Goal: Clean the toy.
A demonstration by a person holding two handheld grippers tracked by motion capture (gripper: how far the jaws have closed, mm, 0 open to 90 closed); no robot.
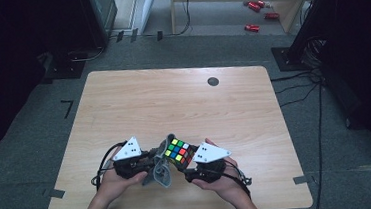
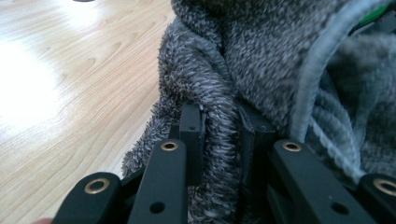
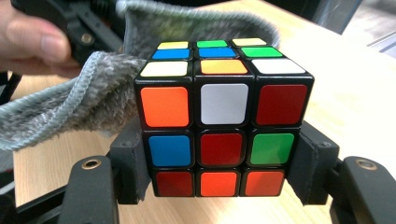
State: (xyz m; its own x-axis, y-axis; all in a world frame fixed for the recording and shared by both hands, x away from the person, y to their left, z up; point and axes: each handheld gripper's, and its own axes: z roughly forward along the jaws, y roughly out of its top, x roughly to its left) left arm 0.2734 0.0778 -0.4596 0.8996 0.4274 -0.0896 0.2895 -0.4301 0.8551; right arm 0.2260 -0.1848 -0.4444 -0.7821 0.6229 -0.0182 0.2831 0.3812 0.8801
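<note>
- Cube [image 3: 223,122], scrambled colours, clamped low on both sides by right hand-held gripper [image 3: 219,175], raised just above the counter [image 1: 173,100] near its front edge.
- Grey fluffy cloth [image 2: 261,60] pinched in a fold by left hand-held gripper [image 2: 219,140], jaws nearly together.
- Cloth draped against cube's far side, between both hands.

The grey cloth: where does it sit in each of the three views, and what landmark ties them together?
High view: grey cloth hangs low centre, between the grippers.
Left gripper view: centre and right, pinched by the left gripper.
Right gripper view: upper left, behind the puzzle cube.
Shared landmark: wooden table.
</note>
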